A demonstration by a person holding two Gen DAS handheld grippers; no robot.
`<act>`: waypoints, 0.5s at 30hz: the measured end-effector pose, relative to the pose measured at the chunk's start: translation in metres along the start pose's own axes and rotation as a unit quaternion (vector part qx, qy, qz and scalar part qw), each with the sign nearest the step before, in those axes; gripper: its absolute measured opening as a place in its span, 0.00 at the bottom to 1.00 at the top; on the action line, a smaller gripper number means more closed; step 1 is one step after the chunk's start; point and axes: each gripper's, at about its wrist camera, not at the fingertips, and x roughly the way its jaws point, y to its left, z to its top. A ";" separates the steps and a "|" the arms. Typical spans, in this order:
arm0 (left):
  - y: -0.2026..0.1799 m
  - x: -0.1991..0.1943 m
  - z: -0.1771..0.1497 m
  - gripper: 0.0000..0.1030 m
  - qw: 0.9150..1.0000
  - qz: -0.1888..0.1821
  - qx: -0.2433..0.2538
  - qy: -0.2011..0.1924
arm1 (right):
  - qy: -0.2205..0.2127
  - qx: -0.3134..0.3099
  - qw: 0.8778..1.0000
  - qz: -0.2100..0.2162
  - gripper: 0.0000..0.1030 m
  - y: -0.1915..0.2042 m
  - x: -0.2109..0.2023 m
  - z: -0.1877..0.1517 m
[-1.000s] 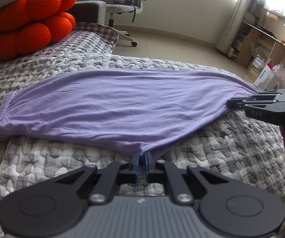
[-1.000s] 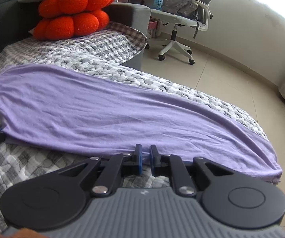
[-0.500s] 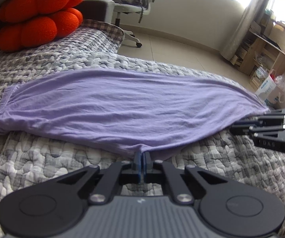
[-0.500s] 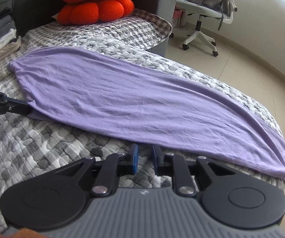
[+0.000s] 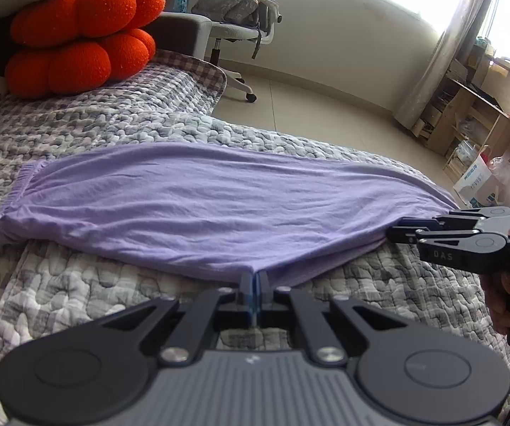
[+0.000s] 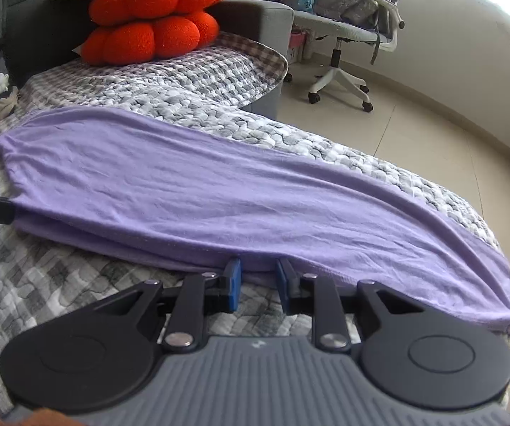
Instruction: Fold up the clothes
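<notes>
A grey quilted bed (image 5: 77,284) is carrying a folded purple garment (image 5: 201,213) lying flat across it. The left tool (image 5: 255,278) is pinching the garment's near edge. The right tool (image 6: 257,275) is opening, its pads flanking the edge without pressing it.

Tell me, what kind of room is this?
Most likely a lived-in bedroom or study: a grey-and-white quilted cover bearing a folded lilac garment, plump orange cushions, and a white swivel office chair.
</notes>
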 end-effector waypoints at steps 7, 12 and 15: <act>0.001 -0.002 0.000 0.01 1.000 0.000 -0.004 -0.004 | 0.007 0.023 0.999 0.032 0.30 -0.006 -0.003 0.001; 0.002 -0.003 0.001 0.01 1.000 -0.002 -0.004 -0.008 | 0.000 0.000 0.999 0.046 0.45 0.006 -0.004 0.000; 0.003 -0.005 0.001 0.01 1.000 -0.002 -0.006 -0.010 | -0.008 0.007 0.999 0.045 0.45 0.007 0.000 0.002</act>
